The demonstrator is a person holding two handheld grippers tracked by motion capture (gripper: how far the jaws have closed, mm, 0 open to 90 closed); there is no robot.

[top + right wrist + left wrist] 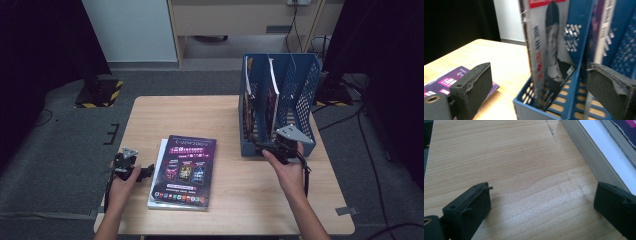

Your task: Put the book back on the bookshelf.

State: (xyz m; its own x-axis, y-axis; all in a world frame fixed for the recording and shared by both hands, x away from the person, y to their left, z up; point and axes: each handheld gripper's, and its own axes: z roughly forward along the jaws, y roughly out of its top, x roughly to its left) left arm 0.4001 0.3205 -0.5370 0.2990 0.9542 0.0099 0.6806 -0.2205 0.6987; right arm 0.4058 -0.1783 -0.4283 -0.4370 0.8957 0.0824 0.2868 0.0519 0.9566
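Wooden table (230,125), light grain, mostly bare. Blue file rack (280,102) stands at its far right, upright, perforated walls, several slots. Two books stand in the rack; the one in the left slot (549,50) sits upright, cover with a portrait, spine with printed characters facing you. A purple-covered book (186,167) lies flat at front centre on top of a white one (599,155), both near your left hand.

Your right gripper (539,85) sits at the rack's front edge, jaws spread wide, nothing between them. Your left gripper (541,202) rests low over the table just beside the stack's left edge, jaws spread, nothing between them.
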